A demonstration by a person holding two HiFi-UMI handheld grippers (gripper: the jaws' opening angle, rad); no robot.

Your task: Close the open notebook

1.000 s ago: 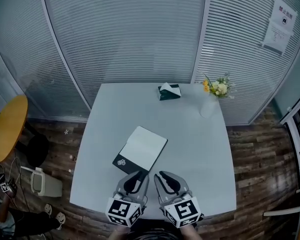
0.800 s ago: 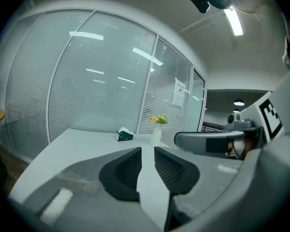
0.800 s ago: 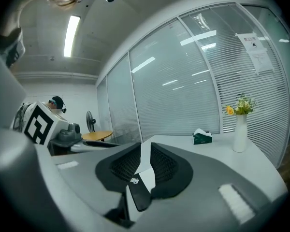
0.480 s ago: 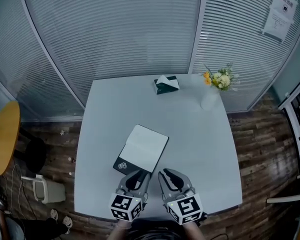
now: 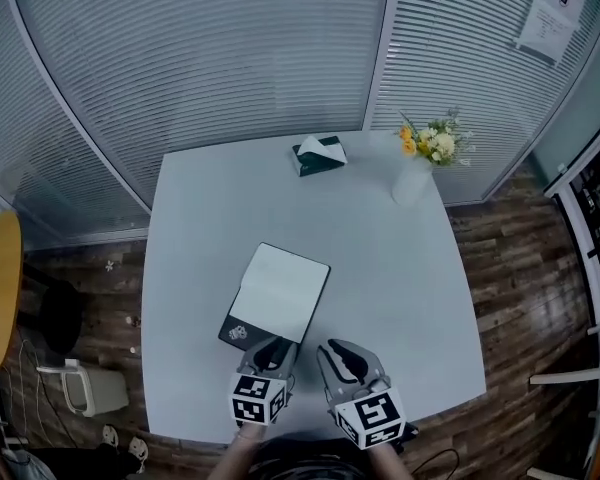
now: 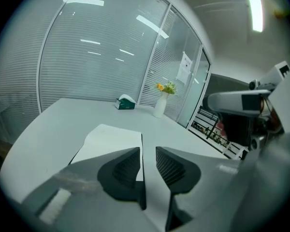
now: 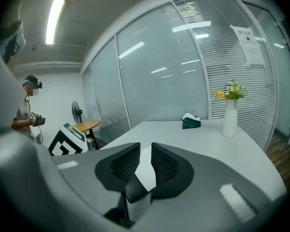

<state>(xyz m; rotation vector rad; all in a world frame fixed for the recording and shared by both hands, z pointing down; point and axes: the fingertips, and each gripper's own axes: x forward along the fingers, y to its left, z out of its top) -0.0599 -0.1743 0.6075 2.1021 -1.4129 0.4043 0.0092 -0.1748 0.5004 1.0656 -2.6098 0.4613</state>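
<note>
Lying before the left tool (image 5: pixel 274 346) — jaws empty, just opening — the notebook (image 5: pixel 278 290).

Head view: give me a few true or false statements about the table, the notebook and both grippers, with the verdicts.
1. The open notebook with white pages and a black cover lies on the pale grey table. True.
2. The dark green tissue box sits on the notebook. False: it stands apart, near the table's far edge.
3. The white vase of yellow flowers stands upright near the far right corner. True.
4. Both grippers clamp the notebook. False: the left gripper and right gripper have just been opening their jaws, and neither presses on anything.
</note>
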